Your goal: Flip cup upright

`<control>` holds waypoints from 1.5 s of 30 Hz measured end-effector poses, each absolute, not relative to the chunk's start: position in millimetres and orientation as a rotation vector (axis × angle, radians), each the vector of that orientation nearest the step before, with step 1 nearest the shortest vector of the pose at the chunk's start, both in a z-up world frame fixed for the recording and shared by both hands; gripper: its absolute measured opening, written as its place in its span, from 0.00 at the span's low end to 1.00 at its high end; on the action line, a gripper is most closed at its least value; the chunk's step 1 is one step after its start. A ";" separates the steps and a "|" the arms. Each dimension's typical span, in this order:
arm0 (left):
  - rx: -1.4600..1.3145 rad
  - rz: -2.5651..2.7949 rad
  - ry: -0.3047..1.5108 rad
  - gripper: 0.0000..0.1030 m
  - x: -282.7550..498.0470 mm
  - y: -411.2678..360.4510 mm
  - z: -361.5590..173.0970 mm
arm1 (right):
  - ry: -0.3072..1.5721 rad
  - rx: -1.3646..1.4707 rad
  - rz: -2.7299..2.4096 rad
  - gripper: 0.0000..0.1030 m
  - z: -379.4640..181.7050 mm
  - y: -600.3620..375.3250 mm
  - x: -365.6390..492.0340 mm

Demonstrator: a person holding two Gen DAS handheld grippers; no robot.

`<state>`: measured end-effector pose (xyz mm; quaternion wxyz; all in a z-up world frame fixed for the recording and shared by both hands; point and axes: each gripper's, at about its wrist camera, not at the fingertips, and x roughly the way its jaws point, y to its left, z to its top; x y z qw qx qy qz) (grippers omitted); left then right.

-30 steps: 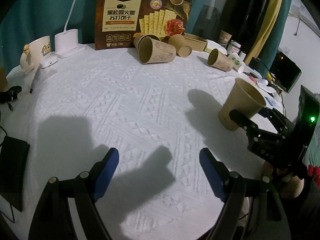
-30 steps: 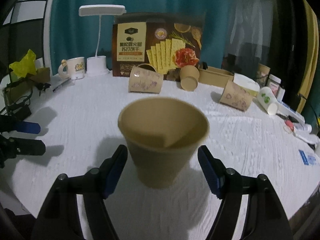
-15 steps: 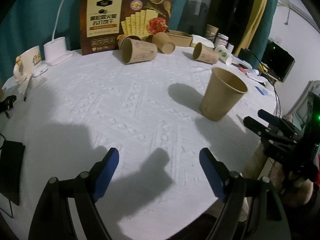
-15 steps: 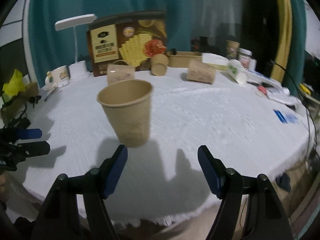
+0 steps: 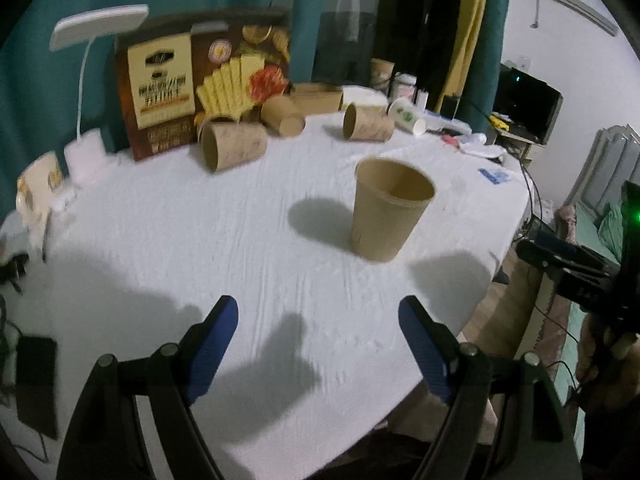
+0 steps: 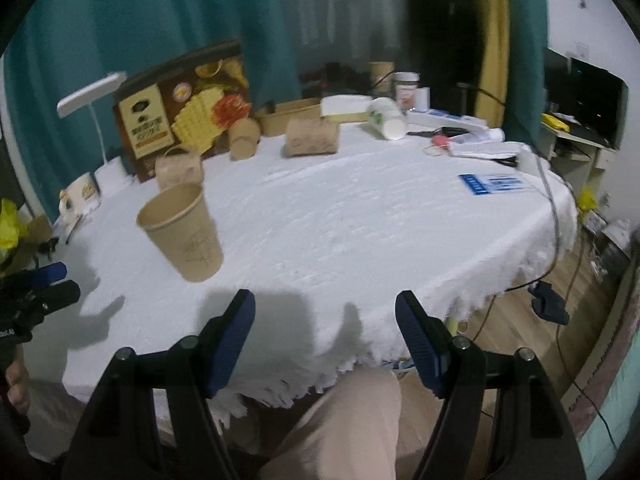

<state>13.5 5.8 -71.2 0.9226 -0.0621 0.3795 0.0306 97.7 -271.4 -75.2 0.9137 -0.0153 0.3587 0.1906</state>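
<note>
A brown paper cup [image 5: 388, 210] stands upright, mouth up, on the white tablecloth [image 5: 200, 232]; it also shows in the right wrist view [image 6: 184, 232]. My left gripper [image 5: 318, 332] is open and empty, held back over the table's near edge, well short of the cup. My right gripper [image 6: 325, 332] is open and empty, pulled back past the table's edge, to the right of the cup. The right gripper shows at the right of the left wrist view [image 5: 560, 256]. The left gripper shows at the left edge of the right wrist view [image 6: 40, 280].
Several paper cups lie on their sides at the back [image 5: 232, 146] [image 5: 368, 128] [image 5: 284, 116], in front of a cracker box [image 5: 200, 84]. A white desk lamp [image 5: 88, 80] and a mug [image 5: 38, 184] stand at the back left. A blue card [image 6: 496, 184] and cables lie at the right.
Both grippers have drawn back from the upright cup, which has stayed standing in place. The right gripper now sits past the table's edge, with the cup off to its left.
</note>
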 end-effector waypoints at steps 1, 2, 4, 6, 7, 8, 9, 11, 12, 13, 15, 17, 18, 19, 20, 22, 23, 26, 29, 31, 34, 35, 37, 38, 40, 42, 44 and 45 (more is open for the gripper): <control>-0.122 0.059 0.764 0.80 14.6 4.0 -65.8 | 0.731 -0.024 0.382 0.68 -70.7 -276.3 96.9; -0.117 0.057 0.752 0.80 15.4 2.7 -61.5 | 0.721 -0.019 0.372 0.68 -65.5 -281.3 95.6; -0.098 0.051 0.718 0.80 16.4 -1.5 -50.9 | 0.705 -0.016 0.359 0.68 -55.9 -288.5 94.2; -0.077 0.047 0.686 0.80 16.7 -6.6 -41.6 | 0.688 -0.016 0.346 0.68 -47.4 -293.8 92.1; -0.067 0.046 0.672 0.80 16.5 -8.8 -37.5 | 0.679 -0.016 0.340 0.68 -42.6 -296.8 90.6; -0.055 0.045 0.654 0.80 16.2 -11.2 -32.7 | 0.669 -0.016 0.336 0.68 -38.0 -299.6 89.4; -0.041 0.045 0.633 0.80 15.6 -13.7 -27.4 | 0.656 -0.015 0.332 0.68 -32.3 -302.4 87.7; -0.022 0.046 0.603 0.80 14.5 -16.8 -19.9 | 0.638 -0.013 0.325 0.68 -23.1 -306.2 84.6; -0.015 0.044 0.586 0.81 13.6 -17.9 -15.8 | 0.630 -0.011 0.324 0.68 -18.7 -307.5 84.1; -0.009 0.043 0.570 0.82 12.6 -19.0 -11.8 | 0.618 -0.010 0.322 0.68 -12.4 -309.2 82.4; -0.003 0.038 0.537 0.86 9.5 -20.3 -3.8 | 0.593 -0.012 0.319 0.68 -0.9 -312.0 78.5; -0.006 0.027 0.496 0.89 4.9 -20.2 4.7 | 0.570 -0.012 0.317 0.68 9.4 -314.0 75.3; -0.009 0.021 0.471 0.91 2.0 -20.0 9.8 | 0.554 -0.010 0.316 0.68 16.3 -315.0 72.7; -0.009 0.020 0.448 0.92 -0.6 -19.9 14.9 | 0.544 -0.007 0.315 0.68 20.9 -315.8 70.5; -0.009 0.020 0.430 0.93 -3.3 -19.7 19.4 | 0.530 -0.004 0.314 0.69 26.1 -316.7 67.9; -0.008 0.024 0.397 0.94 -7.3 -19.7 26.8 | 0.503 0.006 0.316 0.71 37.0 -316.5 62.8; -0.004 0.035 0.382 0.95 -8.6 -21.0 30.9 | 0.491 0.009 0.316 0.72 41.4 -316.6 59.9; -0.024 0.021 0.348 0.95 -13.0 -24.8 42.3 | 0.455 0.019 0.316 0.72 57.6 -315.2 51.3; -0.038 0.021 0.307 0.95 -19.8 -25.1 53.8 | 0.410 0.007 0.321 0.73 74.6 -312.0 40.1; -0.022 0.028 0.271 0.97 -23.9 -26.6 60.7 | 0.384 -0.004 0.324 0.74 83.7 -309.1 33.5; -0.013 0.002 0.234 0.99 -29.7 -28.4 67.8 | 0.354 -0.012 0.331 0.78 94.1 -304.3 26.1; -0.011 -0.002 0.227 1.00 -31.7 -29.1 68.8 | 0.348 -0.012 0.335 0.78 95.9 -302.7 24.0; -0.001 -0.003 0.223 1.00 -34.0 -29.4 69.4 | 0.340 -0.010 0.343 0.79 98.9 -298.0 21.7; 0.002 0.000 0.222 1.00 -34.4 -29.2 68.7 | 0.340 -0.010 0.347 0.79 99.3 -295.0 21.5; 0.002 0.021 0.220 1.00 -34.8 -24.0 66.4 | 0.347 -0.007 0.357 0.79 97.3 -289.5 23.3; -0.007 0.047 0.225 1.00 -34.7 -18.5 63.8 | 0.363 -0.010 0.368 0.79 93.2 -282.0 26.2; -0.016 0.059 0.233 1.00 -34.2 -12.5 60.3 | 0.381 -0.016 0.371 0.79 86.7 -276.0 30.2; -0.018 0.066 0.240 1.00 -33.8 -10.0 58.3 | 0.392 -0.018 0.373 0.79 83.3 -272.8 32.4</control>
